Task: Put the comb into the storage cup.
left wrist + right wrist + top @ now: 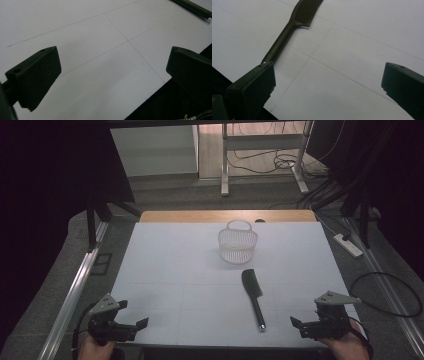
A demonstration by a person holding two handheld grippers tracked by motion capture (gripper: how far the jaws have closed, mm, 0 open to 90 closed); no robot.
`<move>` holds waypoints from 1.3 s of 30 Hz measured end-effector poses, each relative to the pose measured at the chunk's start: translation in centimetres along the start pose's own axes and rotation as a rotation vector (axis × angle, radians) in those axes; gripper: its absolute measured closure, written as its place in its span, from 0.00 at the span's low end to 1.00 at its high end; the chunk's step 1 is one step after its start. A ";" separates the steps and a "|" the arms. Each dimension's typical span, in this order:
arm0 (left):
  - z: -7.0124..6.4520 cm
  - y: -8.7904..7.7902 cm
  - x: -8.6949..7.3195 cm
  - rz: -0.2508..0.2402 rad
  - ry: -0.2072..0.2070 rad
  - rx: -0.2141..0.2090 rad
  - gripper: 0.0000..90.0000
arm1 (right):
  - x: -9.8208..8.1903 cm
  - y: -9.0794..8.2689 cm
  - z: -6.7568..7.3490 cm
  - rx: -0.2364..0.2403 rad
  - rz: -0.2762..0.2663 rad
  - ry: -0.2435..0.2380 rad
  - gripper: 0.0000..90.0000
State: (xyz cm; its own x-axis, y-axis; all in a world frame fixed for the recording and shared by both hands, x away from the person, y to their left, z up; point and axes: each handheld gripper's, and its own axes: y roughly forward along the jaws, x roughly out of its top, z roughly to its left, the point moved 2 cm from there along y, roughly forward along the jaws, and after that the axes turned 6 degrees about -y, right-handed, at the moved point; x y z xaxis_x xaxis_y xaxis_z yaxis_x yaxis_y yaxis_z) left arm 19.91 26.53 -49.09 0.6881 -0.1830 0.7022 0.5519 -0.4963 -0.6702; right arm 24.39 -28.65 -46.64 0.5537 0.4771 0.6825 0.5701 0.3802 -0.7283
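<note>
A black long-handled comb (253, 296) lies flat on the white table (170, 270), right of centre, its toothed head pointing toward the far side and its handle running back toward the near edge, ending in a small shiny tip. Beyond the comb head, apart from it, a small white mesh basket (237, 245) with an arched handle stands upright near the table's far middle.

At the near right corner, the right gripper (303, 325) is held in the person's hand just above the table edge, its jaws spread wide and empty, pointing inward toward the comb handle but well apart from it. In the right gripper view, the comb (294, 27) runs diagonally from beside the left-hand jaw up to the top of the picture, teeth visible along one side of the head.

At the near left corner, the left gripper (134, 326) mirrors it, jaws parted with nothing between them, aimed toward the table's middle. The left gripper view shows bare white surface crossed by thin grid lines, with the comb handle (193, 8) at the upper right corner.

A strip of bare wood (225, 216) edges the table's far side; a white power strip (348, 245) lies on the grey floor to the right.
</note>
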 end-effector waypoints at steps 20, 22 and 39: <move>0.1 -0.2 -0.3 0.008 0.013 0.009 0.00 | 0.1 0.2 -0.5 0.028 0.007 0.046 0.00; 0.1 -0.2 -0.3 0.005 0.010 0.006 0.00 | 0.1 0.2 -0.5 0.032 0.010 0.045 0.00; 0.2 -0.2 -0.3 0.006 0.009 -0.005 0.01 | 0.7 0.4 -0.6 0.082 0.014 0.034 0.00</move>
State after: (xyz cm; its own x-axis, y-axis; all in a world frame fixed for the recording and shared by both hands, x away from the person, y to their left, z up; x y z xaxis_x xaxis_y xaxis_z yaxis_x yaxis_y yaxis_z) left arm 19.69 26.82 -49.22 0.6868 -0.1937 0.7006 0.5456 -0.4995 -0.6729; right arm 25.34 -28.67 -46.43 0.5823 0.4562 0.6729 0.5113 0.4380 -0.7394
